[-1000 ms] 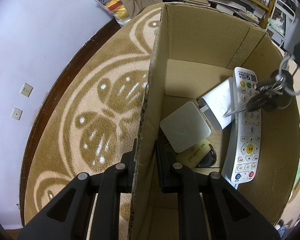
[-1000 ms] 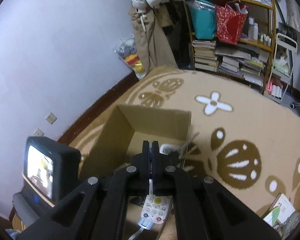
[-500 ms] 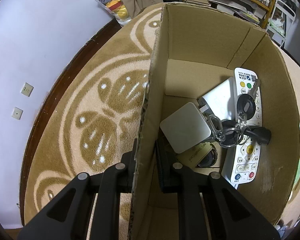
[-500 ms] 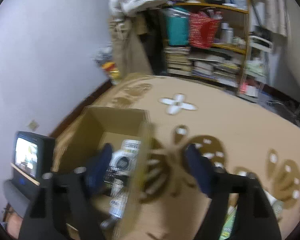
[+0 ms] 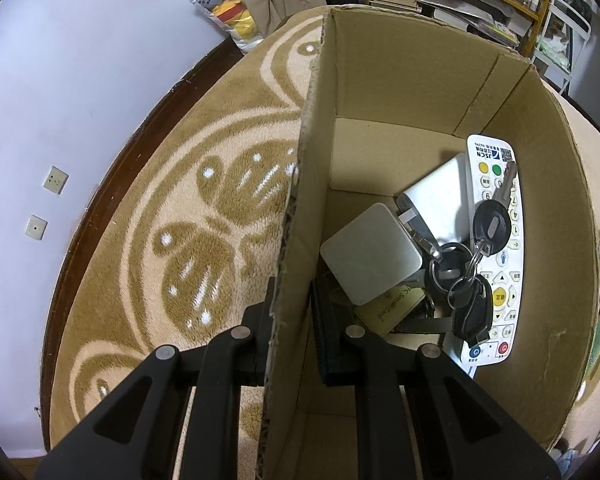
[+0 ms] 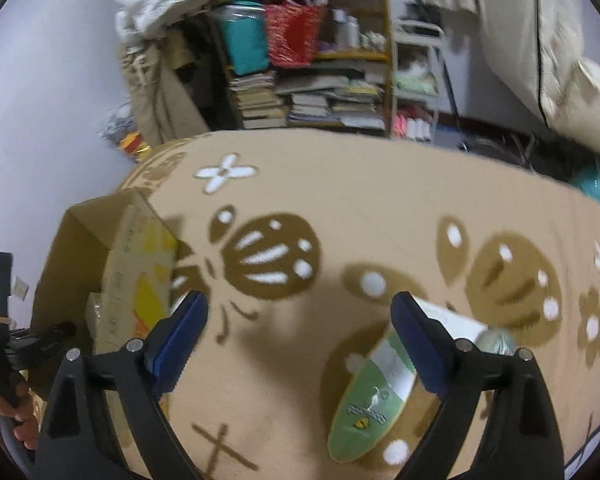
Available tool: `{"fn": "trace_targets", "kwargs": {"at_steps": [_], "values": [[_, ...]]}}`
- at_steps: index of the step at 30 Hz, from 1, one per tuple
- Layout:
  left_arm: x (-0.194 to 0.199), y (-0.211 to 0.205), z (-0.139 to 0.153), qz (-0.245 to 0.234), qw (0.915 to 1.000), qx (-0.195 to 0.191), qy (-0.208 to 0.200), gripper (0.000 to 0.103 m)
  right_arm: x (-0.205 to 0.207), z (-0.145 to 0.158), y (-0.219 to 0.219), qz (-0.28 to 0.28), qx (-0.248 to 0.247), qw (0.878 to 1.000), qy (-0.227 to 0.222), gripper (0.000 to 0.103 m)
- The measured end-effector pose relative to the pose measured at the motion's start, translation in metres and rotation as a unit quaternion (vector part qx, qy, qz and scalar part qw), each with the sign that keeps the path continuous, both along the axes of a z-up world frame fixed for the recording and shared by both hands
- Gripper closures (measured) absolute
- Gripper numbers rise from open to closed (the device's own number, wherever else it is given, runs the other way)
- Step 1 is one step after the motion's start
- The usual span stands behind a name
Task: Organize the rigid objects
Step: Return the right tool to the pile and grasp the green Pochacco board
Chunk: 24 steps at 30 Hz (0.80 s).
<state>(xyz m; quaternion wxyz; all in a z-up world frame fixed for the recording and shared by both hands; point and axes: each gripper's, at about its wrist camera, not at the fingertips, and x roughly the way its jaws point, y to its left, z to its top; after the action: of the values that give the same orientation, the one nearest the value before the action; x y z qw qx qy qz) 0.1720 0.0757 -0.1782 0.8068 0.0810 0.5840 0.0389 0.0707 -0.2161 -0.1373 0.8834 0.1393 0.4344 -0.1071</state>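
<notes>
My left gripper (image 5: 292,292) is shut on the near side wall of the open cardboard box (image 5: 400,80), one finger inside and one outside. In the box lie a white remote (image 5: 496,248), a bunch of keys (image 5: 466,280) on top of it, a white square block (image 5: 370,258), a white adapter (image 5: 440,200) and a beige card (image 5: 392,310). My right gripper (image 6: 300,304) hangs over the carpet to the right of the box (image 6: 84,248), jaws opening, nothing between them. A green packet (image 6: 374,396) lies just beside its right finger.
A white box (image 6: 456,322) shows behind the right finger. The patterned carpet (image 6: 380,208) covers the floor. Crowded bookshelves (image 6: 312,96) stand along the far wall. A person's hand (image 6: 16,420) holds the left gripper's handle at the left edge.
The keys went from hanging over the box to lying on the remote inside it. My right gripper opened and swung right, away from the box, over the carpet. The left gripper kept still.
</notes>
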Motion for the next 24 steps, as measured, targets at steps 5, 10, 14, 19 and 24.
{"fn": "trace_targets", "kwargs": {"at_steps": [5, 10, 14, 19, 24], "values": [[0.000, 0.000, 0.000, 0.000, 1.0000, 0.000, 0.000, 0.090, -0.011, -0.029, -0.021, -0.038, 0.019, 0.999, 0.034, 0.005], [0.000, -0.001, 0.000, 0.000, 1.0000, 0.000, 0.000, 0.090, -0.018, -0.051, -0.033, -0.059, 0.033, 0.995, 0.070, 0.005], [0.000, -0.001, 0.000, 0.000, 1.0000, 0.001, 0.000, 0.090, -0.023, -0.066, -0.035, -0.065, 0.034, 0.993, 0.090, 0.005], [0.000, 0.001, 0.001, -0.001, 1.0000, 0.002, 0.000, 0.090, -0.025, -0.088, -0.041, -0.081, 0.052, 0.989, 0.114, 0.006], [0.000, 0.001, 0.001, -0.001, 1.0000, 0.002, 0.000, 0.089, -0.024, -0.100, -0.042, -0.084, 0.053, 0.987, 0.129, 0.006]]}}
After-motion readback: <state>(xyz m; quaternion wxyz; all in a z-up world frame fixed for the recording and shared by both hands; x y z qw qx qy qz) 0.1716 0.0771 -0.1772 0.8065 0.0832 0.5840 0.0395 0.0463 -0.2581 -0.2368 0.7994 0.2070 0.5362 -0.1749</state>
